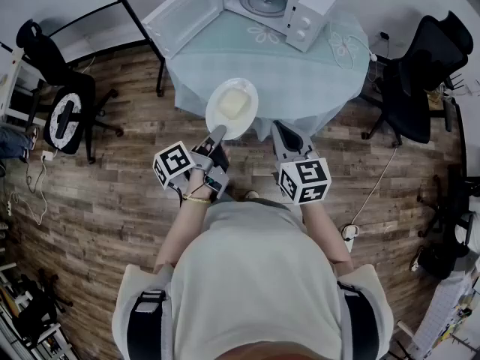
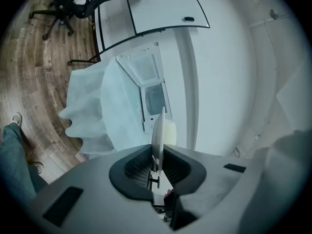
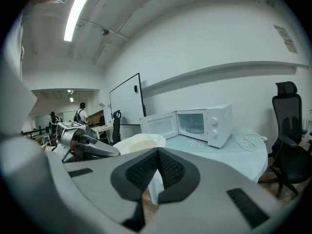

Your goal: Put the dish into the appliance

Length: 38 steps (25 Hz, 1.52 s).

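Note:
A white dish (image 1: 232,107) with a pale yellow lump of food on it hangs over the near edge of the round table (image 1: 315,88). My left gripper (image 1: 216,135) is shut on its near rim. In the left gripper view the dish (image 2: 158,130) stands edge-on between the jaws of that gripper (image 2: 157,155). The white microwave (image 1: 274,6) sits at the table's far side with its door (image 1: 184,13) swung wide open to the left. My right gripper (image 1: 285,133) is shut and empty, just right of the dish. The right gripper view shows the microwave (image 3: 207,126), the dish (image 3: 141,143) and the left gripper (image 3: 105,150).
A light teal cloth covers the table, and a white cable (image 1: 345,47) lies right of the microwave. Black office chairs stand to the left (image 1: 67,111) and right (image 1: 420,81) on the wooden floor. A whiteboard (image 3: 126,104) and people stand far off.

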Each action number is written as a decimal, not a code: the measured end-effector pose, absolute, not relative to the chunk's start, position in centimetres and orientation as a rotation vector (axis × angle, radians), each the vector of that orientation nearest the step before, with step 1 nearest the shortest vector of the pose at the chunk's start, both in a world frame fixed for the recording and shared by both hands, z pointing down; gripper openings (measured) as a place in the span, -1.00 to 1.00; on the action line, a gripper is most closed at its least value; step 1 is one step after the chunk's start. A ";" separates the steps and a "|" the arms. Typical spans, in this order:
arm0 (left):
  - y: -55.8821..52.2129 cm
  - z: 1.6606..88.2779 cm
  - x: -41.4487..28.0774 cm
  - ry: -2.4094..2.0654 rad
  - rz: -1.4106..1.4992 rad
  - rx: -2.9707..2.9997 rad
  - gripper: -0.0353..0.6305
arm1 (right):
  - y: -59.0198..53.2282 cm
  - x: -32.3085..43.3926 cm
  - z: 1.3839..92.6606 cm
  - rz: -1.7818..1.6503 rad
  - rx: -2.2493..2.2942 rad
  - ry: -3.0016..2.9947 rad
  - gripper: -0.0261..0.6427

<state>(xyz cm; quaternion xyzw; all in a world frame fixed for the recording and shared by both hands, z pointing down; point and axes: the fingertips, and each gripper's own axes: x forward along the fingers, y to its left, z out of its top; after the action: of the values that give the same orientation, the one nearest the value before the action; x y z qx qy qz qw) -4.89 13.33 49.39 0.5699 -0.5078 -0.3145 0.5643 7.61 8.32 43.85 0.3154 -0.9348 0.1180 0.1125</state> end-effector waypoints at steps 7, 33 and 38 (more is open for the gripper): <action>13.7 48.7 -3.2 -1.203 -0.750 1.355 -0.75 | 9.2 8.8 43.6 0.340 0.905 -2.757 -0.90; 12.7 49.2 -2.3 -1.179 -0.788 1.295 -0.75 | 9.3 10.3 44.8 0.391 0.917 -2.737 -0.90; 10.6 49.2 -2.7 -1.148 -0.799 1.314 -0.75 | 7.7 10.1 44.9 0.405 0.927 -2.733 -0.90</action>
<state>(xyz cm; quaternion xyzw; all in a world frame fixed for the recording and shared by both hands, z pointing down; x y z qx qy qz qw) -2.69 10.55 49.17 0.5608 -0.4899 -0.3410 0.5737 10.07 7.71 44.93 0.3162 -0.9317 0.1381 0.1136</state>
